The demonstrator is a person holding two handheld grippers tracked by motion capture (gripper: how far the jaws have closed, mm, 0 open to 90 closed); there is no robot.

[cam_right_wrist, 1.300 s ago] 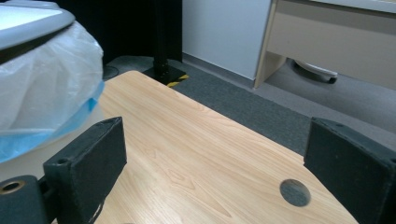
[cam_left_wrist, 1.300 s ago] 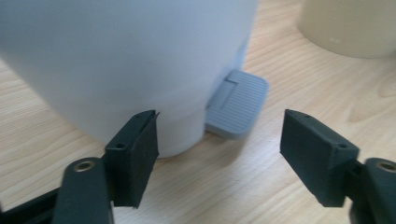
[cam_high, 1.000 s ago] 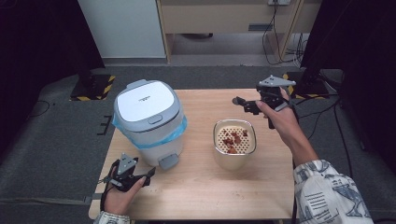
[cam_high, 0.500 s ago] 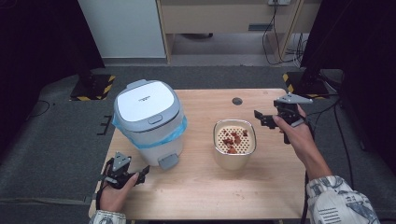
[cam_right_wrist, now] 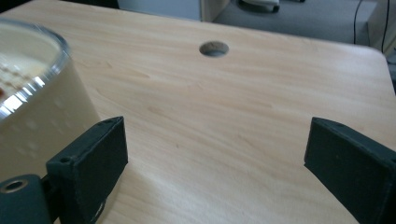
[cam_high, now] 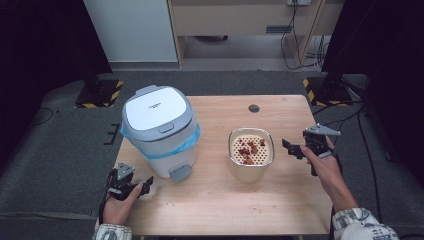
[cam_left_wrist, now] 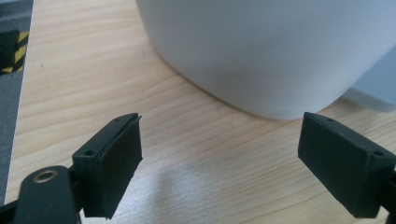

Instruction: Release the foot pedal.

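Comparing with the picture 1 second back: the right gripper (cam_high: pixel 291 147) has dropped from above the table's far right area to table level, just right of the cream round container with a perforated insert (cam_high: pixel 251 152). The left gripper (cam_high: pixel 145 185) has crept slightly toward the white pedal bin with a grey-rimmed lid and blue liner (cam_high: pixel 159 132), and its jaws have just been opening, nothing between them.

Left gripper: released, 2 jaws wide apart over bare wood; in its own view the bin's white wall (cam_left_wrist: pixel 280 51) curves just ahead of the pads, apart from them. Grey foot pedal (cam_high: pixel 180 173) sits just beyond the tips.

Right gripper: released, jaws wide, nothing grasped; in its own view the container's cream wall (cam_right_wrist: pixel 42 126) stands just beside 1 jaw, contact cannot be told. Round cable hole (cam_right_wrist: pixel 214 48) in the light wooden table (cam_high: pixel 215 210) lies well ahead.

Writing: small grey lettering on the bin lid, too small to read.

Container: shiny rim, dotted insert, several reddish-brown bits (cam_high: pixel 248 150) on top.
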